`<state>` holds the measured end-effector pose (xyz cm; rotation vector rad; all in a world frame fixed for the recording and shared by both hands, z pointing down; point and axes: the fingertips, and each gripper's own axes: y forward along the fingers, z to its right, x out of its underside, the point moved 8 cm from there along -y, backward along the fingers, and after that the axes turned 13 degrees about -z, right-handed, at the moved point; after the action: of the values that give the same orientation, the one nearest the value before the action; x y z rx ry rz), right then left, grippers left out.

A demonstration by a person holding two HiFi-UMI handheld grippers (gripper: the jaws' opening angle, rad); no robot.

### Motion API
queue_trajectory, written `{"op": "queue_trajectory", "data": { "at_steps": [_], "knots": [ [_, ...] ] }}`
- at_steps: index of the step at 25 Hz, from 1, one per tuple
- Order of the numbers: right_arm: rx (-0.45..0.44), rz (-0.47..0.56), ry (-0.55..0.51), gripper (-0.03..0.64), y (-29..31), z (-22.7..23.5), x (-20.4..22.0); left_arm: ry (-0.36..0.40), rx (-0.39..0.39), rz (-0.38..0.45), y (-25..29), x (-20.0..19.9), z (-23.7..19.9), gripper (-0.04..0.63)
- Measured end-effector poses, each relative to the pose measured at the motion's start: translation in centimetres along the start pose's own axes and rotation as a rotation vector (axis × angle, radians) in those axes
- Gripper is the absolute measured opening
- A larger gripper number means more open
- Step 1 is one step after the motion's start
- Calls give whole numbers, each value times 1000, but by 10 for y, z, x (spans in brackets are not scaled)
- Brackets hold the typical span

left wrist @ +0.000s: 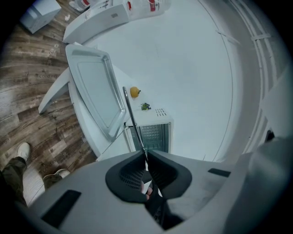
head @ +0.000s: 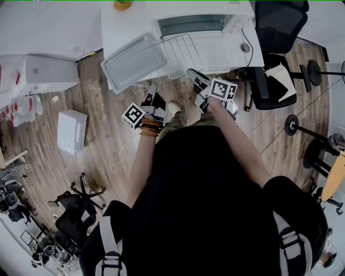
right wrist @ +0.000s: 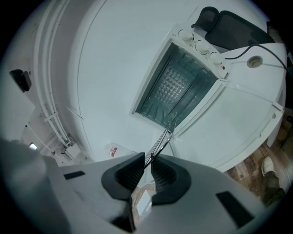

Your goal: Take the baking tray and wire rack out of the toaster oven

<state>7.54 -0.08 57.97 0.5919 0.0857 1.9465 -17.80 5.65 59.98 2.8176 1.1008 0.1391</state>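
Flooring of grey-brown wood planks [head: 108, 161] takes up most of the head view. On it stands a white rectangular table [head: 116, 27], and a black office chair [head: 275, 32] is just beside the table's right end.

We note a white toaster oven [head: 194, 25] at the table's far side. Its door is dropped open toward us and the teal-grey cavity is visible in the right gripper view.

A silver rectangular baking tray [head: 132, 62] lies out of the oven to its left, over the table's near-left corner. Its right edge runs along the rack; we cannot tell whether it rests on the rack or on the table.

A thin-wired metal rack [head: 175, 54] lies over the open door, its far edge at the oven mouth. Whether that edge is fully clear of the cavity we cannot tell.

The left gripper [head: 152, 89] has its jaws pinched almost together on the rack's near-left edge rod, seen as a dark line between the pads in its own view. The right gripper [head: 192, 74] is likewise closed on the rack's near-right wires, which run from its pads up toward the oven.

A small round orange object [head: 122, 5] sits at the table's far edge, left of the oven.
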Motion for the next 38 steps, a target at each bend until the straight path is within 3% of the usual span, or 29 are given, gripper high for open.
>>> {"op": "queue_trajectory", "data": {
  "at_steps": [14, 23, 30, 38],
  "knots": [
    [-62, -193, -53, 55, 78, -23, 18, -21, -39, 145, -67, -31, -25, 34],
    [-103, -284, -85, 55, 127, -34, 14, 22, -39, 240, -86, -59, -29, 35],
    [-77, -333, -91, 55, 146, -30, 1, 21, -155, 233, -84, -75, -38, 35],
    [-55, -390, -92, 61, 173, -24, -18, 79, -201, 184, -72, -106, -38, 35]
  ]
}}
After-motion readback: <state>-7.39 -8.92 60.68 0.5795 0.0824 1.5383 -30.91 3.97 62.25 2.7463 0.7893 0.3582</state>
